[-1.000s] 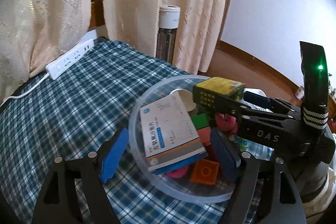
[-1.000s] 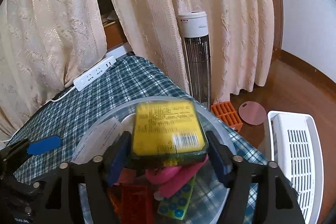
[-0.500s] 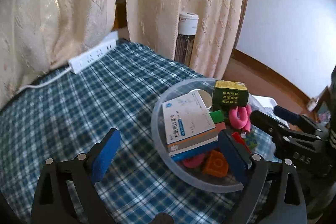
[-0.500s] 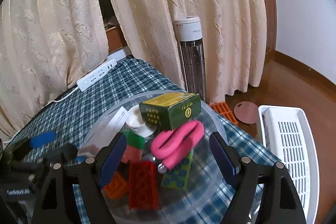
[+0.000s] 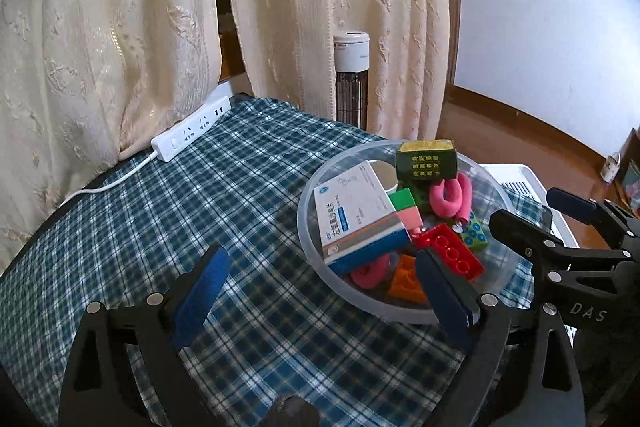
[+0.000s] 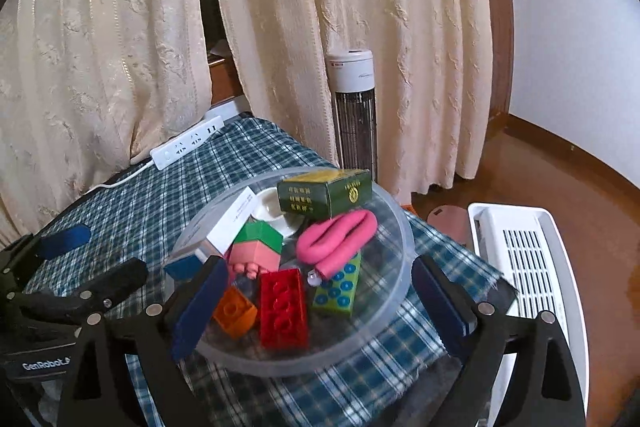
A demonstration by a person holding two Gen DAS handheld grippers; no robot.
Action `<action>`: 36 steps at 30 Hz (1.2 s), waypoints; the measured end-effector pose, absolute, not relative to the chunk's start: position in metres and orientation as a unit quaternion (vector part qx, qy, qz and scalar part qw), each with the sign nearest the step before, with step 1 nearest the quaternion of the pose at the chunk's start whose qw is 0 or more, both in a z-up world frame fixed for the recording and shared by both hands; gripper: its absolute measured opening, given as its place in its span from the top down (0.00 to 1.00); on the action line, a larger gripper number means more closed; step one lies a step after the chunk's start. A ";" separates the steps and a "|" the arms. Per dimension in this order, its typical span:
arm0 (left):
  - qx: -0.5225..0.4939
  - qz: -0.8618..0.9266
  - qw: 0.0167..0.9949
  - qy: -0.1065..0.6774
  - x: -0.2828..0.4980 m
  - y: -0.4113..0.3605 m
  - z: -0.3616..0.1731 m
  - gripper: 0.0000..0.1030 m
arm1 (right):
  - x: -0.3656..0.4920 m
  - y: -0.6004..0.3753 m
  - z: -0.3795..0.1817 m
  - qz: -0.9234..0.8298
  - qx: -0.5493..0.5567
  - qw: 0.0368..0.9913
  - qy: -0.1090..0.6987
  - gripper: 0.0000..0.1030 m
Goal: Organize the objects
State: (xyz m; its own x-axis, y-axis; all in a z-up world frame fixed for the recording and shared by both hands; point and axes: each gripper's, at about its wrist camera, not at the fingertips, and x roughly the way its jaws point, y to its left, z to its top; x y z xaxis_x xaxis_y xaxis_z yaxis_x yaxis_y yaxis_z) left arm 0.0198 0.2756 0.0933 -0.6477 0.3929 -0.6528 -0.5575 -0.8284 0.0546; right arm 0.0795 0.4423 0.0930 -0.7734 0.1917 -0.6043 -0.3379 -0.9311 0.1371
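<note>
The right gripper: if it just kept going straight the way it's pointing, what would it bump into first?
Most likely the red brick in the clear bowl, right ahead of the right gripper, whose opening jaws hold nothing. Depth is hard to judge; the bowl's near rim might come first.

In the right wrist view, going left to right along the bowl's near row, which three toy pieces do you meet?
Orange brick → red brick → green dotted block, all inside the clear bowl.
</note>
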 end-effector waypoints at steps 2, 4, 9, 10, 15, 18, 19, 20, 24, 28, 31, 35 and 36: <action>-0.328 0.898 0.266 0.125 0.022 0.275 0.094 0.08 | 0.084 0.443 0.093 0.933 -0.306 0.147 0.120 0.07; -0.332 0.896 0.266 0.123 0.024 0.274 0.094 0.08 | 0.089 0.445 0.093 0.932 -0.306 0.154 0.120 0.07; -0.336 0.895 0.264 0.127 0.029 0.275 0.094 0.08 | 0.098 0.448 0.090 0.928 -0.312 0.167 0.117 0.07; -0.337 0.895 0.263 0.129 0.031 0.276 0.093 0.08 | 0.099 0.448 0.089 0.928 -0.313 0.170 0.114 0.07; -0.347 0.891 0.258 0.137 0.034 0.279 0.089 0.07 | 0.105 0.448 0.085 0.924 -0.323 0.178 0.103 0.07; -0.352 0.889 0.262 0.133 0.036 0.278 0.087 0.07 | 0.108 0.448 0.084 0.923 -0.324 0.186 0.094 0.07; -0.353 0.888 0.263 0.132 0.036 0.277 0.087 0.07 | 0.109 0.448 0.084 0.923 -0.325 0.187 0.092 0.07; -0.354 0.888 0.263 0.132 0.036 0.278 0.086 0.07 | 0.109 0.448 0.084 0.922 -0.325 0.188 0.090 0.07; -0.354 0.886 0.266 0.137 0.039 0.279 0.084 0.07 | 0.110 0.446 0.082 0.922 -0.328 0.189 0.084 0.07; -0.355 0.883 0.274 0.136 0.041 0.281 0.084 0.07 | 0.112 0.445 0.080 0.922 -0.330 0.185 0.086 0.07; -0.361 0.880 0.281 0.130 0.041 0.282 0.084 0.07 | 0.111 0.445 0.079 0.921 -0.332 0.184 0.087 0.07; -0.376 0.874 0.281 0.126 0.037 0.282 0.081 0.07 | 0.111 0.446 0.078 0.920 -0.334 0.183 0.089 0.07; -0.378 0.874 0.280 0.126 0.037 0.282 0.080 0.07 | 0.111 0.446 0.077 0.920 -0.335 0.183 0.090 0.07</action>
State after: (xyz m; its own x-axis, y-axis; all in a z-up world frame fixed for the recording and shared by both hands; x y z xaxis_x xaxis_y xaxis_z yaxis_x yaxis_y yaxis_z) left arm 0.0366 0.2820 0.0803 -0.5581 0.3942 -0.7302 -0.5841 -0.8117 0.0082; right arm 0.1111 0.4458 0.0771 -0.7089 0.2758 -0.6491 -0.3959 -0.9173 0.0426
